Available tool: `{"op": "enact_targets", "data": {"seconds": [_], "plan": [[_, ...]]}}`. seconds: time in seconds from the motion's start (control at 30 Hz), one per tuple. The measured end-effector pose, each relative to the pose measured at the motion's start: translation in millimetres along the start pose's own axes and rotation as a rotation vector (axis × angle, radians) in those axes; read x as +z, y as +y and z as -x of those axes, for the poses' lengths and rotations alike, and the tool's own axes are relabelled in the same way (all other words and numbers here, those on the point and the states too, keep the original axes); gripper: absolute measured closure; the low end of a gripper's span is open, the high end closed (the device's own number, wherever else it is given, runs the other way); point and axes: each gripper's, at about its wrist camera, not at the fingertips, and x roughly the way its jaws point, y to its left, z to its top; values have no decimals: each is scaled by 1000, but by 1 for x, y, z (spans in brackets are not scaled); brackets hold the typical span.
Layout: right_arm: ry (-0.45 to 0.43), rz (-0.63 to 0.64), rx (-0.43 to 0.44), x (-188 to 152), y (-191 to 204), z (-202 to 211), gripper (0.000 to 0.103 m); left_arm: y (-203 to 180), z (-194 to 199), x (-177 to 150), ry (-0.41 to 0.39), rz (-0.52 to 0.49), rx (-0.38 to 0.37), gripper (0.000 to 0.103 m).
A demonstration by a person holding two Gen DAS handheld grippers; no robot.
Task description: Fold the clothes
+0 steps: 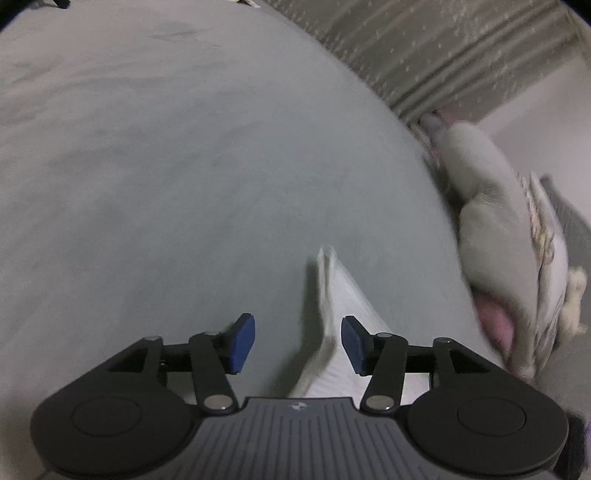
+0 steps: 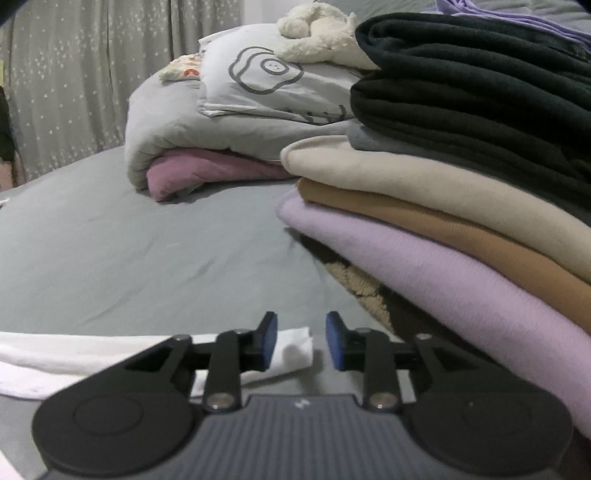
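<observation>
A white garment point(image 1: 343, 295) lies on the grey bed sheet point(image 1: 184, 166), its folded corner pointing away between my left fingers. My left gripper point(image 1: 297, 343) is open just above it, holding nothing. In the right wrist view the same white garment point(image 2: 110, 350) lies low at the left, its end under my left pad. My right gripper point(image 2: 301, 341) is open and empty above the garment's end. A stack of folded clothes point(image 2: 461, 192), lilac, tan, cream and black, stands close at the right.
A folded grey duvet over a pink blanket point(image 2: 221, 122) lies ahead of the right gripper with a cream plush toy point(image 2: 317, 33) on top. It also shows at the right of the left wrist view point(image 1: 495, 229). Star-patterned curtains point(image 2: 74, 81) hang behind the bed.
</observation>
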Motion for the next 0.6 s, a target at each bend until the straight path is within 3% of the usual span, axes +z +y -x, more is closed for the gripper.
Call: {"op": "enact_targets", "data": {"seconds": [0.23, 0.37, 0.47, 0.53, 0.6], "plan": [[23, -64, 75, -20, -3, 41, 65, -1, 40, -80, 63, -78, 32, 46], [57, -124, 87, -38, -19, 71, 64, -13, 35, -92, 43, -135, 88, 40], [86, -146, 77, -54, -32, 92, 62, -22, 30, -94, 47, -157, 79, 42], [105, -153, 63, -66, -41, 105, 60, -26, 29, -95, 67, -159, 56, 76], [118, -173, 53, -75, -51, 113, 59, -24, 29, -95, 81, -130, 38, 82]]}}
